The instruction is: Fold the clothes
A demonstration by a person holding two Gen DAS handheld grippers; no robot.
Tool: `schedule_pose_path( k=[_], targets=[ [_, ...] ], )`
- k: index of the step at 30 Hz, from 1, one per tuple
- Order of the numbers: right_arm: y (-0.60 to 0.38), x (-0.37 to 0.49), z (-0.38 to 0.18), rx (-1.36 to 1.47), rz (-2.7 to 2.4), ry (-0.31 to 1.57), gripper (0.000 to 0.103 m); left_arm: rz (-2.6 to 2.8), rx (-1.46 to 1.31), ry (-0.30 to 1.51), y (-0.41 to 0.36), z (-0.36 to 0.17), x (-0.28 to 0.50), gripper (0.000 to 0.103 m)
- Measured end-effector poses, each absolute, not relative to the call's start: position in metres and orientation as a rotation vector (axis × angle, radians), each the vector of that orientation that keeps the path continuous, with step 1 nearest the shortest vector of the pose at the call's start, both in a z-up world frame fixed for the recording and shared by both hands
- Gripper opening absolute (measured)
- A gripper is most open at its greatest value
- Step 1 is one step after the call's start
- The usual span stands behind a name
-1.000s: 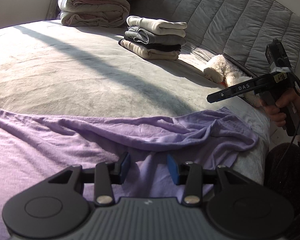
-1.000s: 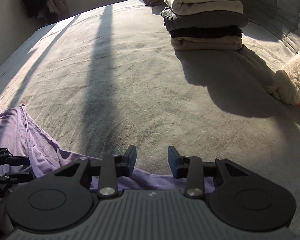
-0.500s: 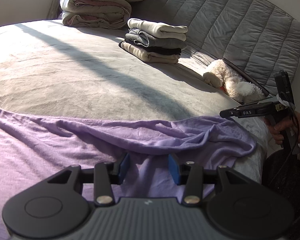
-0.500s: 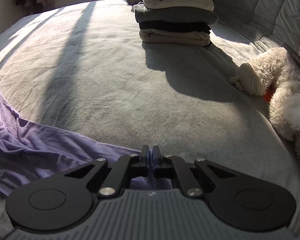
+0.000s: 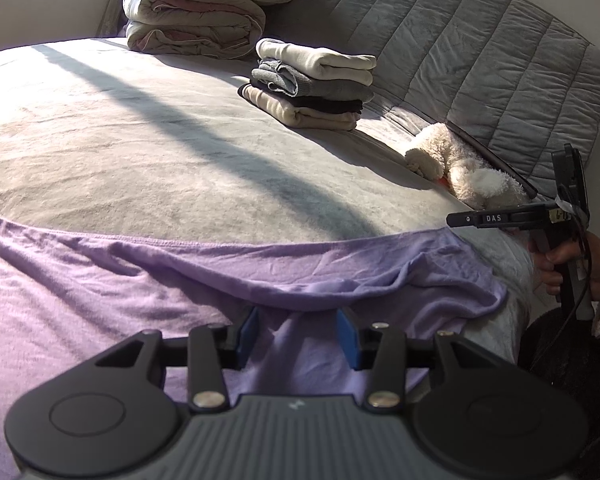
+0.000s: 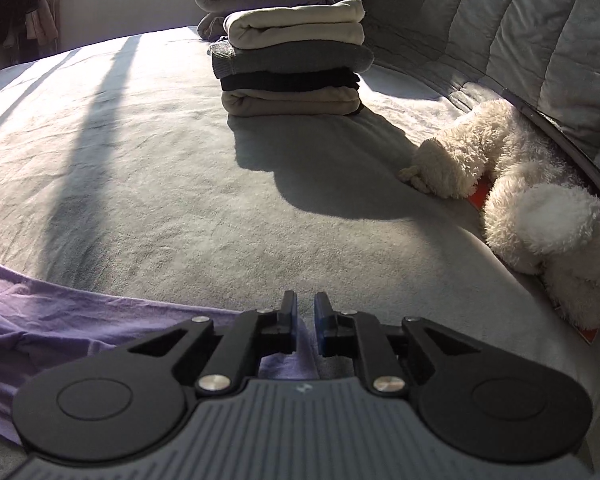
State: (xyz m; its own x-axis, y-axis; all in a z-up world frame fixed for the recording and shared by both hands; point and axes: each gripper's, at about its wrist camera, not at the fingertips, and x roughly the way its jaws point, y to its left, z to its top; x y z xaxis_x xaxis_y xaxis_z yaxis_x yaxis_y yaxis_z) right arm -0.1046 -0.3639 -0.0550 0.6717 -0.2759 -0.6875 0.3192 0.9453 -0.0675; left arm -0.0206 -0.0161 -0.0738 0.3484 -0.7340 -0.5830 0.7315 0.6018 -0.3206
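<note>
The purple garment (image 5: 180, 280) lies spread and wrinkled along the near edge of the grey bed (image 5: 140, 152). The left gripper (image 5: 296, 332) hovers just above it with its blue-padded fingers apart. The right gripper (image 6: 305, 320), at the garment's right corner, has its fingers nearly together with only a narrow gap; whether cloth is pinched I cannot tell. Farther back sit a stack of folded clothes (image 5: 312, 84) and a white plush toy (image 6: 520, 208).

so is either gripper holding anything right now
Left gripper is open, holding nothing. Right gripper is nearly closed at the edge of the purple garment; a pinch cannot be confirmed.
</note>
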Motion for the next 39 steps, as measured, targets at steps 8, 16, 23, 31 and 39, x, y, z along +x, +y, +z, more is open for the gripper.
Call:
schedule_pose_path(
  k=[8,16,23,31,39],
  targets=[
    [-0.355,-0.131,-0.048,0.180,-0.172,0.759,0.043,-0.937,-0.023,0.750,-0.016,-0.070,-0.023,0.044],
    [-0.332,-0.132,-0.065,0.072,-0.117,0.751,0.015,-0.906,-0.036,0.756,-0.019,-0.073,-0.024,0.044],
    [-0.327,-0.139,-0.053,-0.028,-0.176,0.702,0.003,-0.894,-0.099,0.754,-0.024,-0.071,-0.016,0.044],
    [-0.346,-0.113,-0.050,-0.038,-0.250,0.745,0.003,-0.878,-0.146,0.776,-0.025,-0.073,-0.009,0.044],
    [-0.365,-0.117,-0.053,0.158,-0.268,0.782,0.018,-1.036,-0.047,0.699,-0.030,-0.060,-0.039,0.044]
  ],
)
